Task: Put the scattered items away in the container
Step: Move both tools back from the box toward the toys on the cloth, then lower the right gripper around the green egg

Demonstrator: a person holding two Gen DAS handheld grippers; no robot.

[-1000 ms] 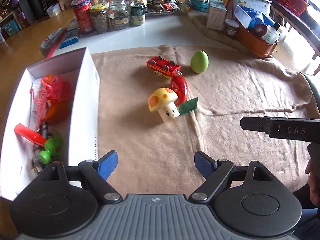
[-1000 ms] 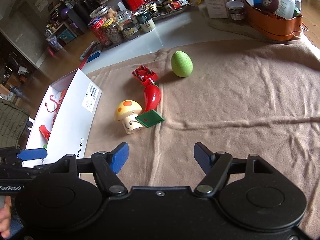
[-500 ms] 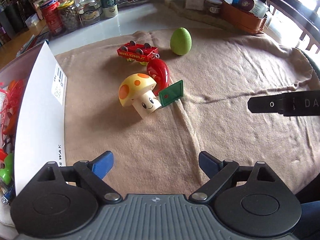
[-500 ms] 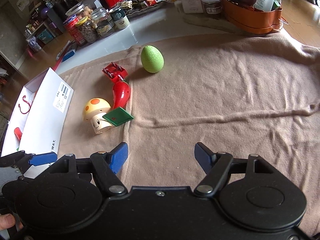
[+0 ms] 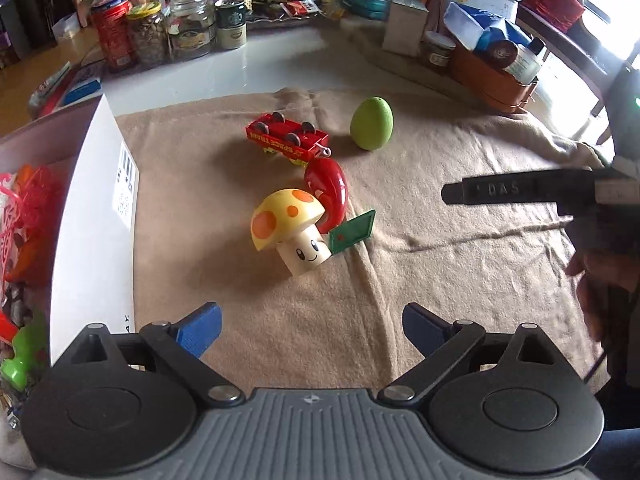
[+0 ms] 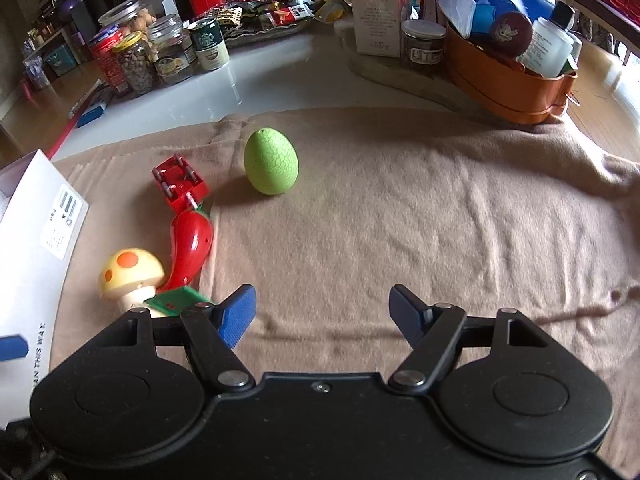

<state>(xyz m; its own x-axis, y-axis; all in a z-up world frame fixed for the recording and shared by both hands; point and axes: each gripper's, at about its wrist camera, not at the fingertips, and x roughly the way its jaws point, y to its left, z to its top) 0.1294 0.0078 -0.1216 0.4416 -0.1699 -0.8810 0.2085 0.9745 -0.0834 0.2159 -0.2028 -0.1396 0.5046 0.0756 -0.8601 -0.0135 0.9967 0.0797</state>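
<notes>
On the tan cloth lie a yellow mushroom toy, a red chili toy, a small green card, a red toy wagon and a green egg. The white box at the left holds several toys. My left gripper hangs just short of the mushroom, its jaws opening, nothing between them. My right gripper is open and empty, the egg ahead of it, the mushroom and chili to its left. Its finger shows at the right of the left wrist view.
Jars and tins line the bare white tabletop beyond the cloth. An orange basket of bottles and boxes stands at the back right. A person's hand shows at the right edge of the left wrist view.
My left gripper swung from over the box toward the toys and came lower, its jaws spreading. My right gripper slid left and nearer the egg; the mushroom now sits by its left finger.
</notes>
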